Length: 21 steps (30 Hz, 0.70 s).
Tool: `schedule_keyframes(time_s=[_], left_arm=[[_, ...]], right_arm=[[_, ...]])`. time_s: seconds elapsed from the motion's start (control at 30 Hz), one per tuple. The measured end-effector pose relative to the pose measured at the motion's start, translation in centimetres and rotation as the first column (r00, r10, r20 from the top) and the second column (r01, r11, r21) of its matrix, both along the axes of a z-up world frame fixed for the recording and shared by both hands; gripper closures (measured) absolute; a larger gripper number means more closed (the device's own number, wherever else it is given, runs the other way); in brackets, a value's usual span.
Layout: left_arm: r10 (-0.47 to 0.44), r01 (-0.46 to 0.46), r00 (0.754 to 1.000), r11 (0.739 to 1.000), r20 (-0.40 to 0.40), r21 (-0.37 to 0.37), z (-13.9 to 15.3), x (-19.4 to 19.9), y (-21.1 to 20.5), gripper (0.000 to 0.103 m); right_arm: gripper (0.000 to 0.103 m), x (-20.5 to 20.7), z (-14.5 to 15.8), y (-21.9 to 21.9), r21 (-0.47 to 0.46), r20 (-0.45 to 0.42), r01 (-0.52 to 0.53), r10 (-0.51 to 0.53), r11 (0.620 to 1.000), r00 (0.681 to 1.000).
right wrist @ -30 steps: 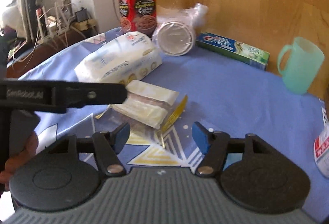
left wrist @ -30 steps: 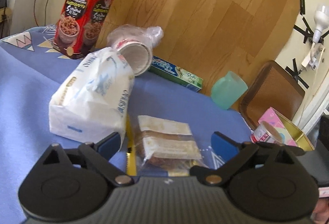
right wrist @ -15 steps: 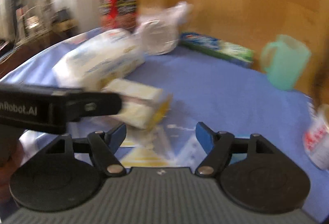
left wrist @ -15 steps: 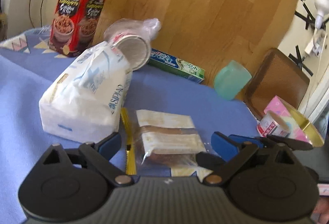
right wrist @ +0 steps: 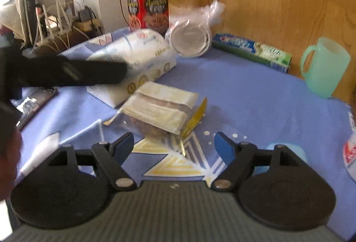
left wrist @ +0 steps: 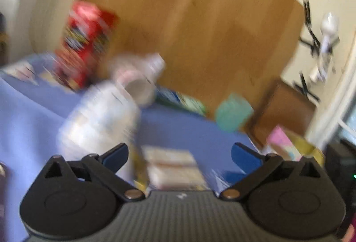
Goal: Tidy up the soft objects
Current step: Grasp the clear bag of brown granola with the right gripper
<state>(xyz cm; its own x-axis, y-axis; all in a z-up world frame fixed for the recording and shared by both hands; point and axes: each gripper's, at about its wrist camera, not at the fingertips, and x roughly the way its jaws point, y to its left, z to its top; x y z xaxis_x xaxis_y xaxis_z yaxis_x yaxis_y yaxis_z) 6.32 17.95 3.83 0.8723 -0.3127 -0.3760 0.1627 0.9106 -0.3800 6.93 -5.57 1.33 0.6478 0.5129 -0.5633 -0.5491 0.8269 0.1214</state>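
Both pairs of jaws are spreading apart and grasp nothing. Those of the right gripper [right wrist: 174, 146] stand released just short of the wrapped sandwich pack [right wrist: 161, 112], which lies flat on the blue table [right wrist: 255, 95] directly ahead of them, its gold-edged end turned toward the right jaw. Those of the left gripper [left wrist: 179, 155] are released too; in that blurred view the same pack [left wrist: 173, 166] lies ahead between the blue pads, untouched as far as can be told. Beyond the pack and to the left, touching or nearly touching it, lies the white tissue pack [right wrist: 135, 59], with the left gripper's black arm passing in front of it in the right-wrist view.

Judging from this, the step in hand is taking up one soft item. To do it well, only one gripper should commit. Its jaws should straddle the sandwich pack across the narrow side, come down low, and close gently so the filling is not crushed and the loose wrapper is not all that gets pinched. The tissue pack would want wider jaws.
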Motion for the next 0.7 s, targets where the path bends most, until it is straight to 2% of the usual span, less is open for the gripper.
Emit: schedule_keyframes(time_s=[0.1, 0.17, 0.23, 0.3, 0.33, 0.37, 0.43, 0.5, 0.57, 0.6, 0.67, 0.7], left_arm=[[0.142, -0.142, 0.99, 0.99, -0.006, 0.001, 1.7, 0.6, 4.1, 0.0], [0.183, -0.184, 0.982, 0.983, -0.047, -0.022, 2.4, 2.4, 6.0, 0.001], [0.169, -0.175, 0.98, 0.983, -0.11, -0.05, 2.3, 5.1, 7.3, 0.001], [0.187, -0.198, 0.966, 0.979, -0.177, -0.048, 1.4, 7.7, 8.0, 0.001], [0.186, -0.199, 0.96, 0.979, -0.209, -0.047, 0.7, 8.6, 8.1, 0.001], [0.19, -0.208, 0.951, 0.977, -0.243, -0.048, -0.1, 9.5, 8.1, 0.001], [0.185, -0.22, 0.935, 0.972, -0.303, -0.086, -1.6, 10.2, 8.5, 0.002], [0.157, -0.209, 0.931, 0.969, -0.329, -0.131, -2.5, 10.5, 8.6, 0.003], [0.123, -0.176, 0.933, 0.975, -0.338, -0.132, -3.0, 10.1, 7.8, 0.009], [0.104, -0.156, 0.935, 0.979, -0.34, -0.13, -3.1, 9.8, 7.3, 0.007], [0.131, -0.157, 0.942, 0.986, -0.311, -0.06, -2.6, 8.6, 6.1, 0.006], [0.124, -0.145, 0.948, 0.988, -0.294, -0.049, -2.3, 8.0, 5.9, 0.005]], right_arm=[[0.022, 0.4, 2.2, -0.8, 0.129, 0.006, 0.032, -0.033, 0.991, 0.999], [0.023, 2.4, 3.7, 0.1, 0.194, -0.018, 0.037, -0.034, 0.98, 0.999], [0.029, 5.0, 4.5, 2.6, 0.142, 0.002, 0.063, -0.064, 0.988, 0.998], [0.039, 7.8, 4.3, 5.6, 0.012, 0.056, 0.074, -0.074, 0.997, 0.996], [0.041, 9.2, 3.6, 7.1, -0.074, 0.083, 0.099, -0.092, 0.992, 0.992], [0.044, 10.5, 2.7, 8.3, -0.141, 0.09, 0.111, -0.099, 0.984, 0.991], [0.046, 12.5, 0.9, 9.6, -0.202, 0.046, 0.098, -0.09, 0.974, 0.995], [0.046, 12.8, -0.3, 10.6, -0.209, 0.004, 0.06, -0.06, 0.976, 0.998], [0.047, 11.6, -0.8, 11.2, -0.179, -0.022, 0.004, -0.008, 0.984, 1.0], [0.048, 10.5, -0.7, 11.4, -0.165, -0.027, -0.023, 0.019, 0.986, 0.999], [0.055, 8.2, -0.1, 11.3, -0.158, -0.001, -0.061, 0.061, 0.986, 0.998], [0.054, 6.9, 0.4, 10.9, -0.167, 0.035, -0.076, 0.082, 0.983, 0.996]])
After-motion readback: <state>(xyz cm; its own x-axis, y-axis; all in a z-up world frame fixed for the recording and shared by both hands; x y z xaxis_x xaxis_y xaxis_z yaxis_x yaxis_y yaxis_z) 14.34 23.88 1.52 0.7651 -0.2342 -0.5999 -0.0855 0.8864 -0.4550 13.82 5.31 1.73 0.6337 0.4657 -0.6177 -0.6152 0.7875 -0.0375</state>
